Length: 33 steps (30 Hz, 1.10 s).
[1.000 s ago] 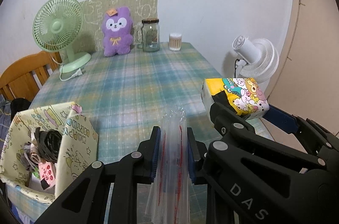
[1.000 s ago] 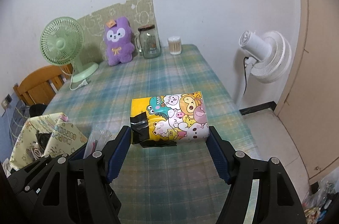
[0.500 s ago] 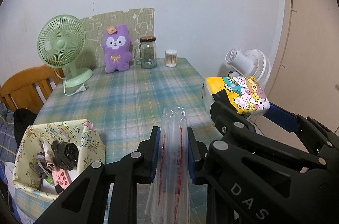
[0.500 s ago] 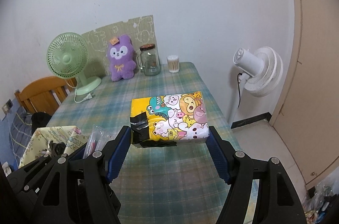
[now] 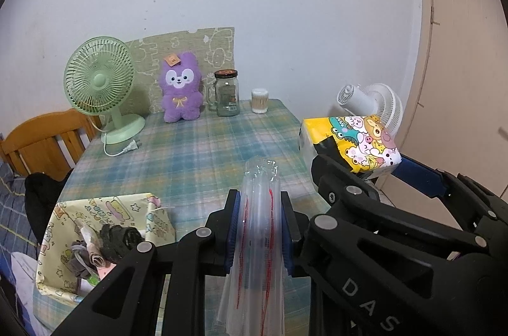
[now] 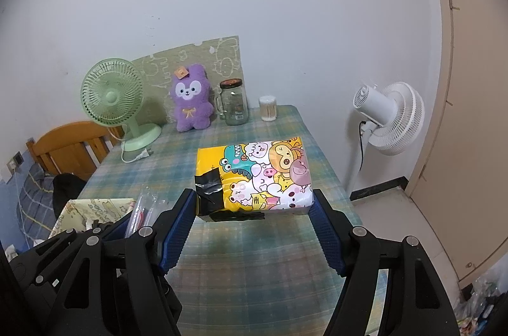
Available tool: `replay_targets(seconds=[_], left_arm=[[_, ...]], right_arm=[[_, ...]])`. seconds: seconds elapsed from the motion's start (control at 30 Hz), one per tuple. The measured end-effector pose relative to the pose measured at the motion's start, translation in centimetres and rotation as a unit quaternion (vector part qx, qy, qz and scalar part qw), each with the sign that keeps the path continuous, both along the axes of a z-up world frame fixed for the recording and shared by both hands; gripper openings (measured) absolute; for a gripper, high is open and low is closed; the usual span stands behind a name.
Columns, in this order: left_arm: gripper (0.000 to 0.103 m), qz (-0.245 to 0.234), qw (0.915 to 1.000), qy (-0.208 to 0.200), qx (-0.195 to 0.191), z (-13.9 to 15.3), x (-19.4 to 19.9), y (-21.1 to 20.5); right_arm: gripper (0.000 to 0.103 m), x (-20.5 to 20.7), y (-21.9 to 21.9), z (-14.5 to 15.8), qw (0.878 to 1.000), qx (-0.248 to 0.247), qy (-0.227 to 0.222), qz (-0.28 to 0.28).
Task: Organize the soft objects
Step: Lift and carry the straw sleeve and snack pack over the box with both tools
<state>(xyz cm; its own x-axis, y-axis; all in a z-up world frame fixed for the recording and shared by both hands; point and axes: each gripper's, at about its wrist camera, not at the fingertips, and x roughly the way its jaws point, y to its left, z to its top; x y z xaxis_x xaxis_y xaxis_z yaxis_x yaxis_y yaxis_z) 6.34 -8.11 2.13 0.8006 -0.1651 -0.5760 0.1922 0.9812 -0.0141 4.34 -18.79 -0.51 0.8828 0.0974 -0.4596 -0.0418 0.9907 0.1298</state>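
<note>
At the far left, on the near corner of the plaid-covered table (image 5: 197, 158), sits my cartoon-print fabric bin (image 5: 79, 218) with dark lace and small cloth pieces bunched inside. Farther back stand a green desk fan (image 5: 100, 82), a purple plush bunny (image 5: 181, 91), a glass jar (image 5: 227, 93) and a tub of cotton swabs (image 5: 260, 101). My left gripper (image 5: 258, 228) is narrowed onto a clear plastic bag with red seams (image 5: 260, 234), pinched upright between the pads above the table's near edge. To its right, my right gripper (image 6: 254, 209) holds a cartoon-animal tissue pack (image 6: 254, 174) by its two ends, lifted above the table. A white standing fan (image 6: 393, 117) is on the floor at the far right.
</note>
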Motion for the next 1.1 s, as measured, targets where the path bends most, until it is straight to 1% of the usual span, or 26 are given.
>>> replay_targets(seconds=[0.4, 0.57, 0.87, 1.1], left_arm=[[0.022, 0.004, 0.9999, -0.009, -0.004, 0.4, -0.3, 4.0], [0.022, 0.008, 0.9998, -0.017, -0.003, 0.5, -0.4, 5.8], [0.022, 0.023, 0.9996, -0.017, -0.005, 0.2, 0.0, 8.7], [0.022, 0.033, 0.9994, -0.011, -0.003, -0.7, 0.6, 10.5]], right_arm=[[0.074, 0.3, 4.5, 0.5, 1.000, 0.000, 0.001, 0.012], [0.074, 0.4, 6.2, 0.6, 1.000, 0.011, -0.005, 0.025], [0.074, 1.1, 9.1, 0.5, 0.999, 0.007, -0.005, 0.040], [0.074, 2.0, 10.9, -0.5, 0.998, 0.008, 0.004, 0.057]])
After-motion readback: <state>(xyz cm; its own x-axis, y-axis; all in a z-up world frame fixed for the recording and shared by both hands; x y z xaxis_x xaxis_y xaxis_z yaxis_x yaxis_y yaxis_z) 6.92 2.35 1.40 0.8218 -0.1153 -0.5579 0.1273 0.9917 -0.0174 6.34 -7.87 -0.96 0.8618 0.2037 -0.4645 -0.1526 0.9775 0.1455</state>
